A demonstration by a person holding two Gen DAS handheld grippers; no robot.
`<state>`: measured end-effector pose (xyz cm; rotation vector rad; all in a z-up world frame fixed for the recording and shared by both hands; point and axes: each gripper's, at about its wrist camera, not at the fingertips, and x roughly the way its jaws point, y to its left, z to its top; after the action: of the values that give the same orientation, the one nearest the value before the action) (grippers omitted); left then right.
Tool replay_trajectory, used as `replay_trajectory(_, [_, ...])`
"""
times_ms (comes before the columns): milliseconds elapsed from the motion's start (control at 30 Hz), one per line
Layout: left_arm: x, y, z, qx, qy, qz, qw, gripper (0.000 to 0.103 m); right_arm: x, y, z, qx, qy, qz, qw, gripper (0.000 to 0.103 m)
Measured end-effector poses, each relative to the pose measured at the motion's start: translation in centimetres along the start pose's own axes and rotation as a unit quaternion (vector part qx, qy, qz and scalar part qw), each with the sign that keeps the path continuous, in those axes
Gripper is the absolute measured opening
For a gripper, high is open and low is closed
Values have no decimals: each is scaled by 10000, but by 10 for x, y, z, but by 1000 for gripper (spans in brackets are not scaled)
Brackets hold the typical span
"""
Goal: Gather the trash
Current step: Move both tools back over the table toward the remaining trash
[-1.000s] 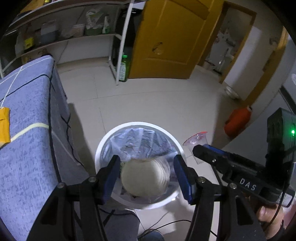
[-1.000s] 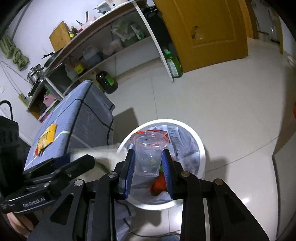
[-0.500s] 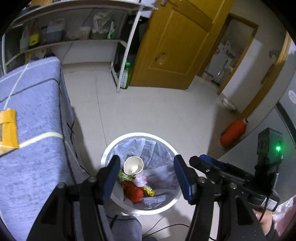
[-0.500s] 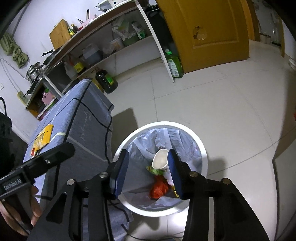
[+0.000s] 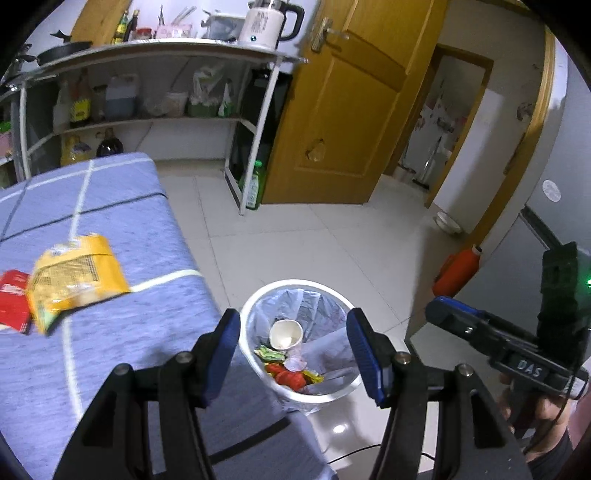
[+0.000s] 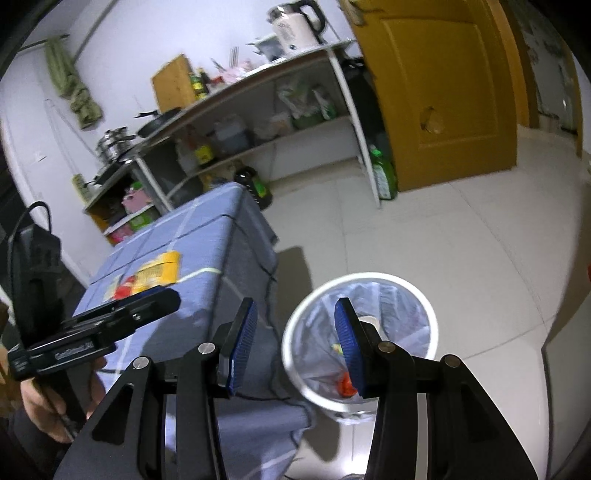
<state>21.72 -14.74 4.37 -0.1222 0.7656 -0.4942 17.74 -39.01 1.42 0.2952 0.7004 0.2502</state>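
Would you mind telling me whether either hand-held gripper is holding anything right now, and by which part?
Nothing is held: the left hand-held gripper and the right hand-held gripper are both open and empty.

Pale tiled floor [image 5: 303, 236], yellow door [image 5: 340, 122], seemingly metal shelving [image 5: 147, 85].

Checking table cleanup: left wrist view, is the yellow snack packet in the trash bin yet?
No, the yellow snack packet lies on the blue tablecloth, outside the trash bin.

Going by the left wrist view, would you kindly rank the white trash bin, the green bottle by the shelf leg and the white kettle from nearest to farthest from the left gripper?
1. White trash bin: on the floor, just beyond the left gripper.
2. Green bottle: farther back, on the floor by the shelf leg.
3. White kettle: farthest, up on the shelf top.
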Motion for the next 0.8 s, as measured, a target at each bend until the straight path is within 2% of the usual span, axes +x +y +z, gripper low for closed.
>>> replay_trajectory(300, [-56, 34, -10, 36, -356, 282, 9990, 62, -21, 65, -7, -475, -159, 383, 9980, 45])
replay_trajectory(400, [-72, 47, -15, 16, -456, 398, 9982, 62, -20, 85, -9, -576, -169, 534, 9968, 48])
replay_trajectory(800, [-113, 132, -31, -406, -607, 1018, 9921, 62, 25, 160, -10, -1210, 169, 784, 9894, 51])
